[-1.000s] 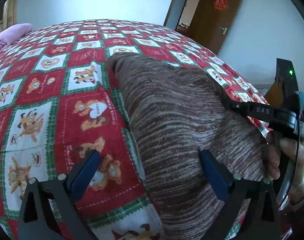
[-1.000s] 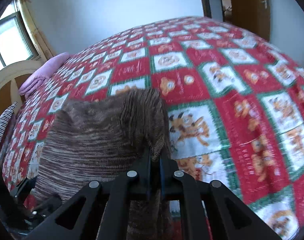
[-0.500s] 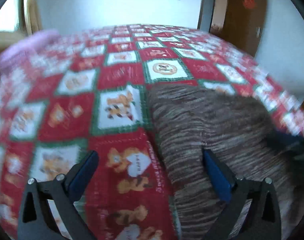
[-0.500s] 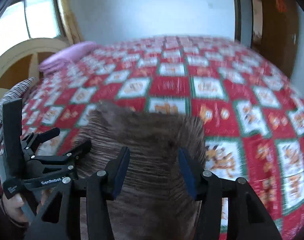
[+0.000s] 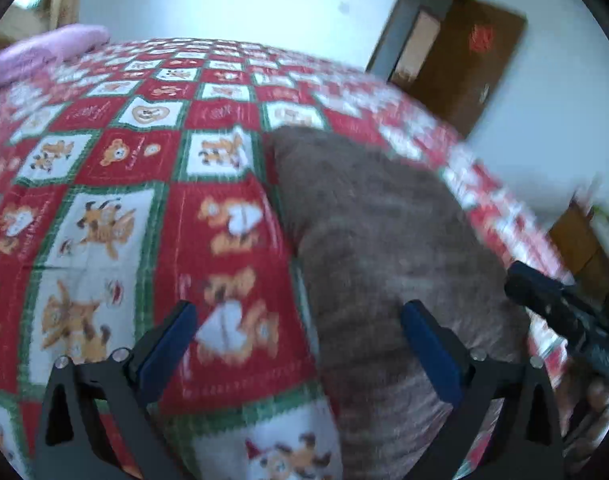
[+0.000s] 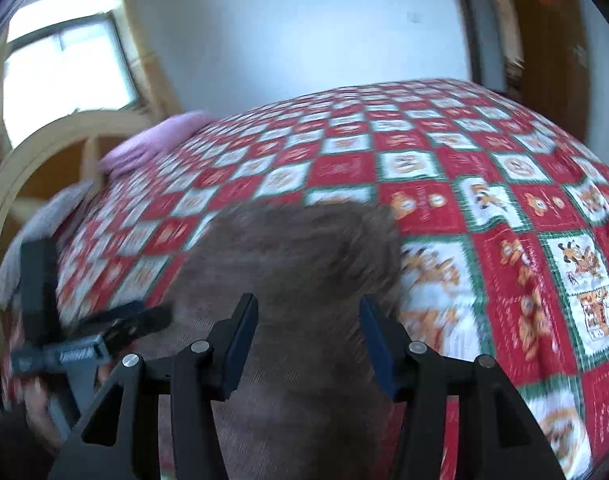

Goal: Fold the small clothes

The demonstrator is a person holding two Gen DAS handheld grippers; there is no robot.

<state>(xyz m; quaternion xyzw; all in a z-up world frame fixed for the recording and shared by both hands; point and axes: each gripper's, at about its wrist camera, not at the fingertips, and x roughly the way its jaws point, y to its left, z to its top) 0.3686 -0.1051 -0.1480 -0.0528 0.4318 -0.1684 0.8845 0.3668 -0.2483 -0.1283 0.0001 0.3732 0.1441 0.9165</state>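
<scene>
Blue-padded jaws on the right gripper [image 6: 308, 338] have just been opening and are now parted about halfway, with nothing pinched; the brown knit [image 6: 300, 252] is seen past and below them, lying loose, not pressed by the pads. Over on the left gripper [image 5: 300, 350], the jaws are spread wide and empty too, with the knit's near edge [image 5: 384, 248] sitting under the right-hand finger and the bare quilt under the other one.

The garment is laid flat on the red-and-green teddy bear quilt [image 5: 116, 208], as a long folded-looking slab running away from both tools toward the far side of the bed. Both views are pretty blurry, so seams and cuffs can't be made out.

Handling-wise, it's judged to be soft, floppy and fairly thick, a chunky sweater-type knit, light enough but prone to sagging and stretching if lifted by one point. It should probably be gripped at an edge or corner, ideally both near corners at once, so the fold stays square. Slipping isn't expected; the fuzzy weave should be held easily by the pads.
</scene>
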